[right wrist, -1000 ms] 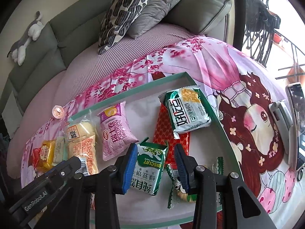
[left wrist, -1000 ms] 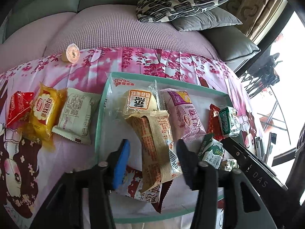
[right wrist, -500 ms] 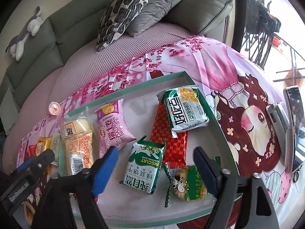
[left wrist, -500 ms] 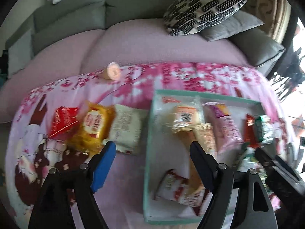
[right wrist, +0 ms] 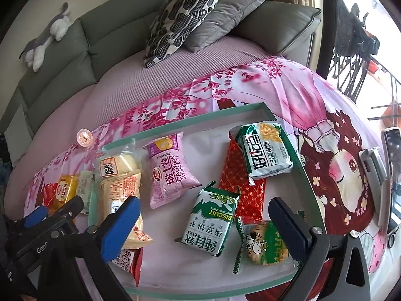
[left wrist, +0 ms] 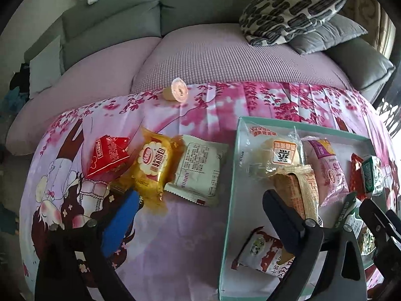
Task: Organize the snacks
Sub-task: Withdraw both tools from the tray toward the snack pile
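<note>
Over the teal tray [right wrist: 253, 105] I see my right gripper [right wrist: 205, 228] widening, nothing pinched, the green biscuit pack [right wrist: 210, 220] lying between its fingers. My left gripper [left wrist: 198, 220] spreads too, empty, near the yellow bread pack [left wrist: 153, 165] on the pink cloth [left wrist: 200, 105].

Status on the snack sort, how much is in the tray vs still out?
Done: most packets lie in the tray, including the green biscuit pack. In hand: nothing; left gripper and right gripper jaws are opening, empty. Left: red packet, yellow packet, white packet and jelly cup on the cloth.
</note>
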{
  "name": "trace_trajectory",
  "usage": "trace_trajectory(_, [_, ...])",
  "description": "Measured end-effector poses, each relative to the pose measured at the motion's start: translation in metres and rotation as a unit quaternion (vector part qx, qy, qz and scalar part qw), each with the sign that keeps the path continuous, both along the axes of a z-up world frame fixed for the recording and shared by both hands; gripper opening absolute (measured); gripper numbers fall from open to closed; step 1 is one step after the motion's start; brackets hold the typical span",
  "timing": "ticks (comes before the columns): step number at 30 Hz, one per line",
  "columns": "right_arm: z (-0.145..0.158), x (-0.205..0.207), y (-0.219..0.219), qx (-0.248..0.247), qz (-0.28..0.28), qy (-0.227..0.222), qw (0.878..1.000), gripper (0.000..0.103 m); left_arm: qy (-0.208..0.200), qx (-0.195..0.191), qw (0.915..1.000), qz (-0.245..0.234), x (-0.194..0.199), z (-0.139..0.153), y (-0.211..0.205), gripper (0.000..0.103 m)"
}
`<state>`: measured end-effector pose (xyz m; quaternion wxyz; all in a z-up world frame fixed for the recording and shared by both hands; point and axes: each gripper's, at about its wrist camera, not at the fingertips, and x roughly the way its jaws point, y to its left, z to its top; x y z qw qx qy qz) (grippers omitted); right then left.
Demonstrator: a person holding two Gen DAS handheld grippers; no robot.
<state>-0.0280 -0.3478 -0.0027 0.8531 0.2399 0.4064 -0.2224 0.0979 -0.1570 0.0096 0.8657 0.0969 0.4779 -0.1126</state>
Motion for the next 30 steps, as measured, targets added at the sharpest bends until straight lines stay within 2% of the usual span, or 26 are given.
trace_trajectory(6, [0.003, 0.008, 0.015, -0.002, 0.022, -0.004, 1.0, 0.103, 0.011, -0.012, 0.9999, 0.005, 0.002, 0.0, 0.012, 0.099])
trace_trajectory(15, [0.012, 0.026, 0.058, -0.01, 0.078, -0.014, 0.997, 0.103, 0.013, 0.004, 0.9993, 0.034, 0.011, 0.004, 0.049, 0.099])
trace_trajectory(20, [0.015, 0.036, 0.086, -0.016, 0.116, -0.016, 0.993, 0.103, 0.012, 0.026, 0.9988, 0.04, 0.01, 0.001, 0.072, 0.099])
trace_trajectory(30, [0.014, 0.053, 0.146, -0.018, 0.195, -0.019, 0.98, 0.103, 0.029, 0.017, 0.9923, 0.119, 0.019, -0.009, 0.135, 0.099])
